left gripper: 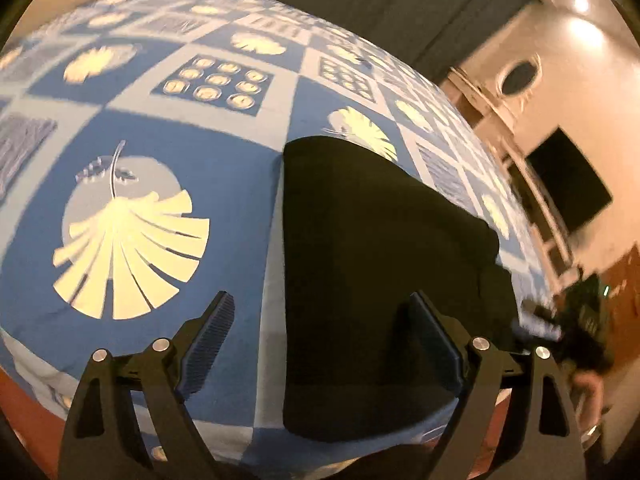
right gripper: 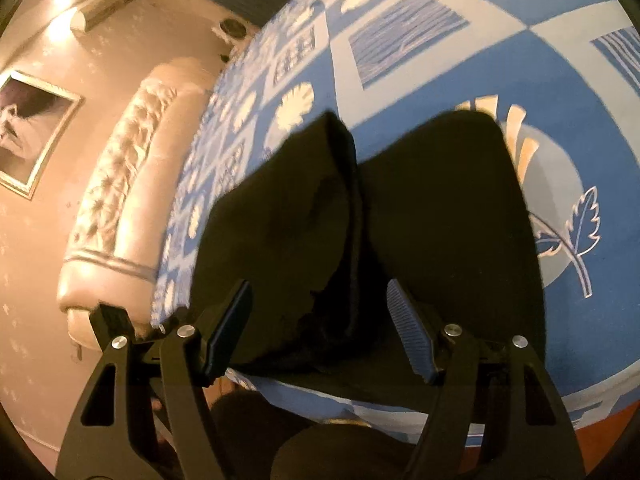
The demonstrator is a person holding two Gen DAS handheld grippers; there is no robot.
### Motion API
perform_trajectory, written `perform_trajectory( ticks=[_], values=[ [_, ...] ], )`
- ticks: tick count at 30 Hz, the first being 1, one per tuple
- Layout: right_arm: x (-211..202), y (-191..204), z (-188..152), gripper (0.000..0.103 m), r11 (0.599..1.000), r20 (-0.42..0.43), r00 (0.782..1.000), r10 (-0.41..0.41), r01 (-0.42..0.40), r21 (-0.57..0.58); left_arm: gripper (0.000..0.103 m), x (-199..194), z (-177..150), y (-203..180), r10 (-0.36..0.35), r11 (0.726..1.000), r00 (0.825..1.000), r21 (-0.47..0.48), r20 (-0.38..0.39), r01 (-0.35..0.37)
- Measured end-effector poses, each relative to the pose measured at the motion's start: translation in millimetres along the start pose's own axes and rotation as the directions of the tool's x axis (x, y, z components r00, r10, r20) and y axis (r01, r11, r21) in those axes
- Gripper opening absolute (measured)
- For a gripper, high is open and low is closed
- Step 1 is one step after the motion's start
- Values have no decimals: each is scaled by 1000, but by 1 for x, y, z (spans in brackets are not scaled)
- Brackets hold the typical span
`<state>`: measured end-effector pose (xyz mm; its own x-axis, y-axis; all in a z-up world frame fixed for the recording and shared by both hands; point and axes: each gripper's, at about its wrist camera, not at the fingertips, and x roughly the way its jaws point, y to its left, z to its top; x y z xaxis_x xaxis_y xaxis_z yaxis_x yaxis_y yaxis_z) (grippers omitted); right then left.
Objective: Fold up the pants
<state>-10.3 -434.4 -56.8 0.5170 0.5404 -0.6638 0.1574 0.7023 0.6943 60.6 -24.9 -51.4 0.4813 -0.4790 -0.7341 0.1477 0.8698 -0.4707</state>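
Observation:
The black pants (left gripper: 380,264) lie folded into a compact dark shape on the blue patterned bedspread (left gripper: 224,160), near its front edge. My left gripper (left gripper: 320,298) is open just above the cloth, its right finger (left gripper: 434,336) over the pants and its left finger (left gripper: 212,332) over bare bedspread. In the right wrist view the pants (right gripper: 448,208) show as two dark mounds with a crease between them. My right gripper (right gripper: 319,286) is open over that crease, close above the fabric, and nothing is pinched between its pads.
A cream tufted headboard (right gripper: 120,184) runs along the bed's left side under a framed picture (right gripper: 32,128). A dark screen (left gripper: 568,188) hangs on the right wall over shelving. The bed's front edge drops to a red-brown floor (left gripper: 24,412).

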Motion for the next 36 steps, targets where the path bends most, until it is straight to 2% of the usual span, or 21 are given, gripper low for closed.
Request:
perform_trajectory(
  ticks=[7,10,11,14,17,27,36],
  values=[
    [19,8,-2,68,998,-63,996,63,-64,-11,87,3,-5,-10,34,998,999,54,2,-34],
    [28,10,-5,58,998,-87,995,54,-55,-17,87,4,-7,-11,39,997,999,67,0,-39],
    [30,11,-4,49,999,-91,995,48,-50,-20,87,5,-7,-11,40,997,999,68,-2,-40],
    [32,7,-5,33,999,-99,994,41,-42,-11,87,6,-6,-10,47,996,999,70,-4,-47],
    [31,2,-5,23,999,-95,994,53,-52,8,87,6,-7,-11,49,996,999,75,-3,-49],
    [22,10,-5,20,997,-62,996,63,-65,-28,87,4,-5,-10,62,994,998,92,1,-62],
    [-13,16,-4,19,995,2,998,66,-66,-80,87,1,-4,-14,54,992,999,114,2,-54]
  ],
)
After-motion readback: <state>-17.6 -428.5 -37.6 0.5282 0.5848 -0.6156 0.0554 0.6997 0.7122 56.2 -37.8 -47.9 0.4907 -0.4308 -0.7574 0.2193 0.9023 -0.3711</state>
